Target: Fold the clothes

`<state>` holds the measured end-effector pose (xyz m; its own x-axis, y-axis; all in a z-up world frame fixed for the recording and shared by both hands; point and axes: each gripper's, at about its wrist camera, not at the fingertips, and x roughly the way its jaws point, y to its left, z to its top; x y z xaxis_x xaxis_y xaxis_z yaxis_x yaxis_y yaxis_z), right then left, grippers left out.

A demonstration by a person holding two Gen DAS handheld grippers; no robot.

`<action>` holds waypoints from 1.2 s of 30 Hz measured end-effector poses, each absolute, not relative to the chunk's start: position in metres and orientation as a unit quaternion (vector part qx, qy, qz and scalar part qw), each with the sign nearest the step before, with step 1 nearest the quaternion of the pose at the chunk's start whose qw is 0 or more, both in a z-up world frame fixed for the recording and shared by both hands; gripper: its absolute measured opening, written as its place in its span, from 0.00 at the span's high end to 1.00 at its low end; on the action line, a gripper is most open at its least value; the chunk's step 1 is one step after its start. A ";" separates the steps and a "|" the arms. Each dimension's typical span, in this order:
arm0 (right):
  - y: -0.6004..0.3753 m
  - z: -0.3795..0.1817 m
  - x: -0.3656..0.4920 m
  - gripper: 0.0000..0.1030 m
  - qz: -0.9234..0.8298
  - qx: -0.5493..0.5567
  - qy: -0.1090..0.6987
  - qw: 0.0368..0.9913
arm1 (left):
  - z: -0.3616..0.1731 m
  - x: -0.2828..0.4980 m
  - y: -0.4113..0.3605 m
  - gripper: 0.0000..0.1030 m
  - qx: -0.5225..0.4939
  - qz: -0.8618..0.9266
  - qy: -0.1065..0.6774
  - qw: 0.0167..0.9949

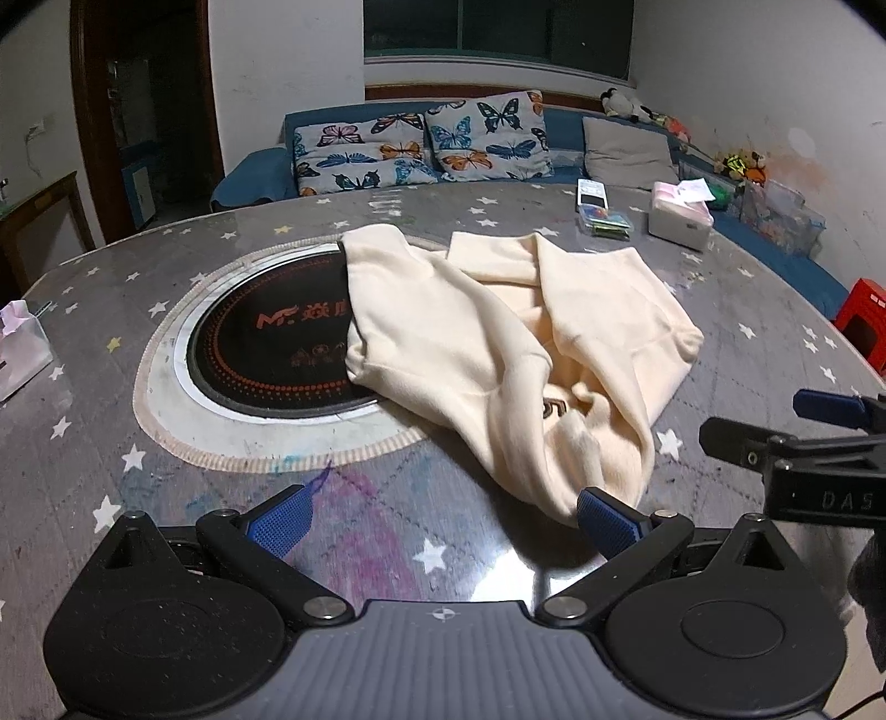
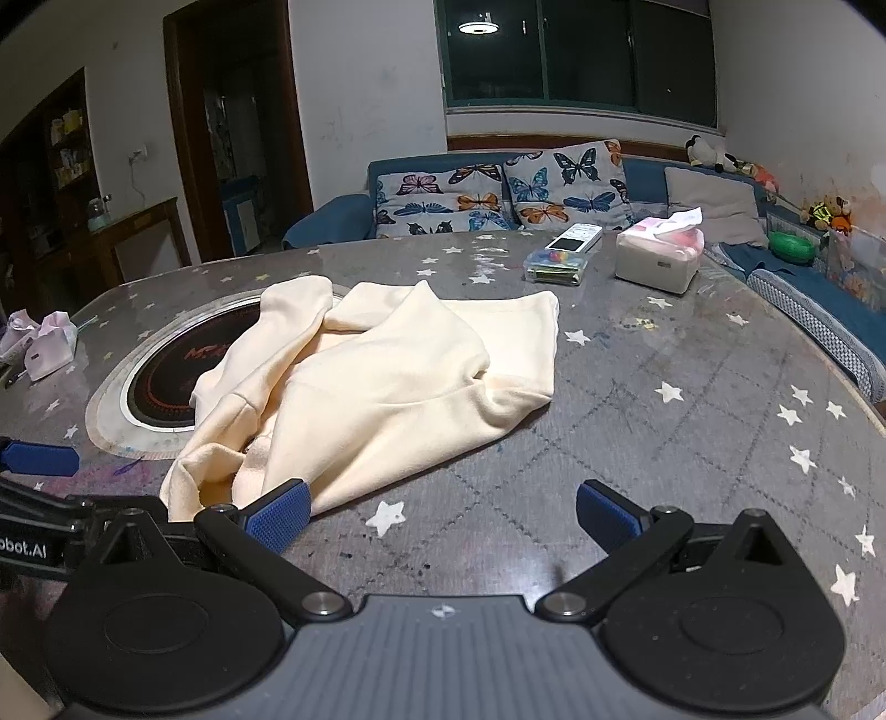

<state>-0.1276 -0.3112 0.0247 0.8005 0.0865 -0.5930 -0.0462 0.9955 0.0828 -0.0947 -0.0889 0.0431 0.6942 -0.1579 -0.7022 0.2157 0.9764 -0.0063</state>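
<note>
My view is dim, lit from overhead — the ceiling lamp [image 2: 479,26] reflects in the dark window [image 2: 576,52]. Pale glare sits on my bench [image 1: 520,570]; fisheye bends the edges, corners go black, focus slightly soft.

One cream garment [image 1: 487,332], two butterfly cushions [image 1: 362,158], one tissue box [image 1: 680,217].

Blue sofa [image 2: 343,216] with butterfly cushions [image 2: 443,202] under dark window [image 2: 576,52].

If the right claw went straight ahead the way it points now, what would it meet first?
Probably bare table; the open right claw aims just right of the cream garment, whose near hem lies by its left pad. Further on, possibly the tissue box; depth is unclear.
</note>
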 end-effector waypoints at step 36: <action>-0.300 0.034 -0.099 0.00 0.060 0.003 0.318 0.946 | 0.047 -0.074 -0.080 0.00 0.040 -0.095 0.372 0.922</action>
<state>-0.0987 -0.3002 0.0345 0.7906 0.1157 -0.6013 -0.1117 0.9928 0.0443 -0.0738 -0.0804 0.0469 0.7050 -0.1462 -0.6940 0.2051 0.9787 0.0021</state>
